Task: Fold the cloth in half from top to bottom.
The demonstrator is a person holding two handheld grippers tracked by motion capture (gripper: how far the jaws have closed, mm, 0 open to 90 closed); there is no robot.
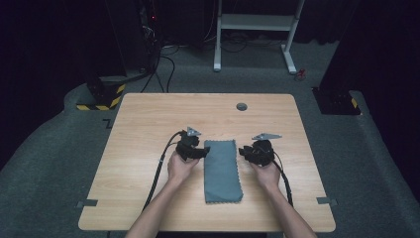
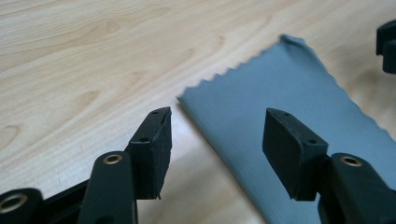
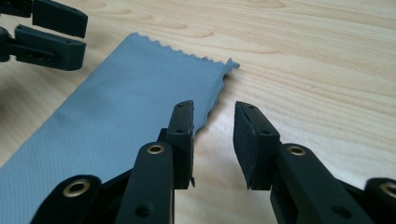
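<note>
Cloth (image 1: 222, 171), grey, folded to a long strip, lying flat on table (image 1: 148, 124) at centre, long axis running near to far, zigzag-cut short edge at far end. Flanked at that far end: left gripper (image 1: 198, 151) just beside its left long edge, right gripper (image 1: 245, 151) just beside its right long edge, both about equally close. Left gripper view: jaws apart, nothing between pads, far left corner of cloth (image 2: 289, 98) just ahead and between them. Right gripper view: jaws apart but narrower, empty, straddling right edge of cloth (image 3: 116, 121) near far right corner. Likely next: pinch both far corners, each claw moving slightly inward.
</note>
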